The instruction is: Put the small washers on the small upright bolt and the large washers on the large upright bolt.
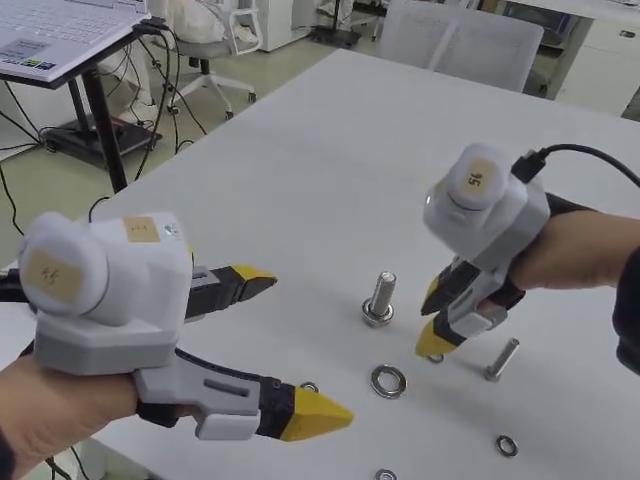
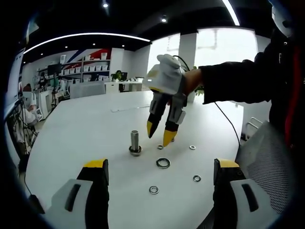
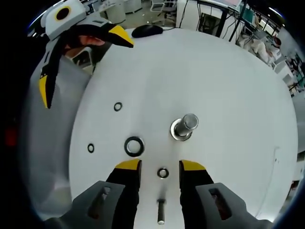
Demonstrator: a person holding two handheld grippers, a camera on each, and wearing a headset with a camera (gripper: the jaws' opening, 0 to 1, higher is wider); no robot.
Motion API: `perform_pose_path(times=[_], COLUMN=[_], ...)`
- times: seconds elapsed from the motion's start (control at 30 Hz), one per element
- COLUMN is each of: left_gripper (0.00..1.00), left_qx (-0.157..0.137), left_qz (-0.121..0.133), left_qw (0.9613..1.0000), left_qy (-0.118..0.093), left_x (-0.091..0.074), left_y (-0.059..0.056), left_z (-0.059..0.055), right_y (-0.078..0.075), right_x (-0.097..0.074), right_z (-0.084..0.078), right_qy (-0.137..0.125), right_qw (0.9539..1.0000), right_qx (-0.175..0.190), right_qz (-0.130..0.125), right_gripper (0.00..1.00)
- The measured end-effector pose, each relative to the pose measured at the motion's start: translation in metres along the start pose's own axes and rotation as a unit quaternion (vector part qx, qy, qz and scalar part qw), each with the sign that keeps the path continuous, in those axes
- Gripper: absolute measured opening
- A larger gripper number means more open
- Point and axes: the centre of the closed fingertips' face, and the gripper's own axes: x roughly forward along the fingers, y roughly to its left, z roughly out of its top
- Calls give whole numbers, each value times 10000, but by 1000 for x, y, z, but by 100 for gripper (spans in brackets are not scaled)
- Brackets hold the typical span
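While the large upright bolt (image 1: pixel 380 297) stands head-down on the white table (image 1: pixel 330 150), the right gripper (image 1: pixel 434 320) hangs just to its right, tips pointing down at the tabletop. Its jaws are partly open and have hold of nothing. In the right gripper view a small washer (image 3: pixel 163 172) lies flat on the table in the gap between the two yellow tips, touching neither as far as can be told. The small bolt (image 3: pixel 161 211) is not upright: it lies on its side, further from the large upright bolt than that washer and on the same side of it. A large washer (image 1: pixel 388 381) lies flat near the large upright bolt, on the person's side of it. Other small washers (image 1: pixel 507 445) are scattered further off on that same near side, apart from one another. The left gripper (image 1: pixel 285 345) is held well to the left of the large upright bolt, above the table's near edge, with its jaws spread wide and nothing between them.
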Motion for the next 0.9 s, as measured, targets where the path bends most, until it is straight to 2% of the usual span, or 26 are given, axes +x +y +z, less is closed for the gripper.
perform_pose_path(times=[0.33, 0.4, 0.9], left_gripper=[91, 91, 91], left_qx=[50, 68, 151], left_qz=[-16, -19, -35], left_qw=[10000, 10000, 9999], left_qy=[-14, -5, -39], left_x=[-2, -3, -8], left_y=[-2, -3, -7], left_z=[4, 4, 10], right_y=[14, 12, 30], right_x=[0, 1, 12], right_z=[2, 3, 7], right_qy=[27, 25, 69], right_qw=[10000, 10000, 9998], right_qx=[-62, -75, -194], right_qz=[17, 23, 60], right_gripper=[33, 33, 33])
